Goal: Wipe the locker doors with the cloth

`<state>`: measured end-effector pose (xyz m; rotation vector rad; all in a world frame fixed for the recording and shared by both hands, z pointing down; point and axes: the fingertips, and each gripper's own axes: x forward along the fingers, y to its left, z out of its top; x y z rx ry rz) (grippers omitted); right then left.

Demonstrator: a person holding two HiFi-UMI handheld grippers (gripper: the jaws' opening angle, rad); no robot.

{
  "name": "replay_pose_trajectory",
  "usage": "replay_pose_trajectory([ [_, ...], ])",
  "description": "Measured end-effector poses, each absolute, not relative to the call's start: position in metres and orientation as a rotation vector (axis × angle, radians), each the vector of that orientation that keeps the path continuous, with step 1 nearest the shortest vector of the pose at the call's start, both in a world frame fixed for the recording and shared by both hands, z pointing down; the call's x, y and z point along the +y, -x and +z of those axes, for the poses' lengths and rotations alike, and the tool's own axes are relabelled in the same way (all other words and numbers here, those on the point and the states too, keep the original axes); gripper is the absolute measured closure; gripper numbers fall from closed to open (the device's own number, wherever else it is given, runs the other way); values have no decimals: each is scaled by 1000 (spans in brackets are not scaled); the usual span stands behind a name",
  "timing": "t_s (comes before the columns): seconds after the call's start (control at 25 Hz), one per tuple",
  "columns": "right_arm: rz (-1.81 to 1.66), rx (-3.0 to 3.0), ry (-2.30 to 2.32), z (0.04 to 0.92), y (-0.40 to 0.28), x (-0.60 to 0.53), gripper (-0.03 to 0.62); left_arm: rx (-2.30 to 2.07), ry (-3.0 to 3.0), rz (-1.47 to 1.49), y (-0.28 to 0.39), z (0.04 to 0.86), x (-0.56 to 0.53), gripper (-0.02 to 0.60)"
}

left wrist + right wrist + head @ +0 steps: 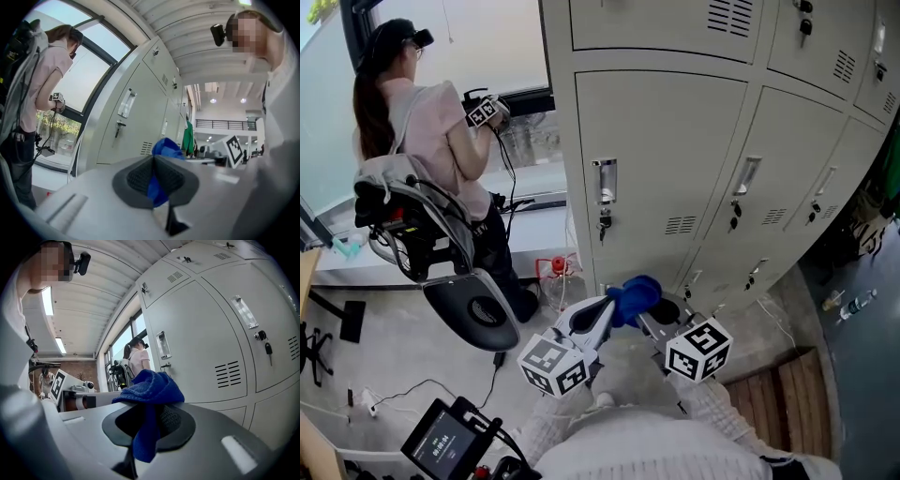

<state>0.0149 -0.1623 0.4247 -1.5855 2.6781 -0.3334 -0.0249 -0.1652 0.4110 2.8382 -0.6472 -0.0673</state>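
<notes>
both hand-held grippers [153, 176] [149, 420] pinch the blue cloth [633, 295] before the lockers [666, 159], a person [422, 131] nearby.

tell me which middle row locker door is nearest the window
The leftmost door, the only one at the end beside the window; the rest sit farther right.

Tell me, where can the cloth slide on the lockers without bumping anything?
The door is bare right of the handle and above the vent: the cloth can slide there. It's crowded at the handle, the key under it, and the vent.
</notes>
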Motion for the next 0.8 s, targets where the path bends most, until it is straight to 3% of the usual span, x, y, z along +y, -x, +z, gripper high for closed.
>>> replay_pose_trajectory([
  [0.8,45,2599,1631,315,-13,-222,545,-745,-3035,-130,26,319,-220,575],
])
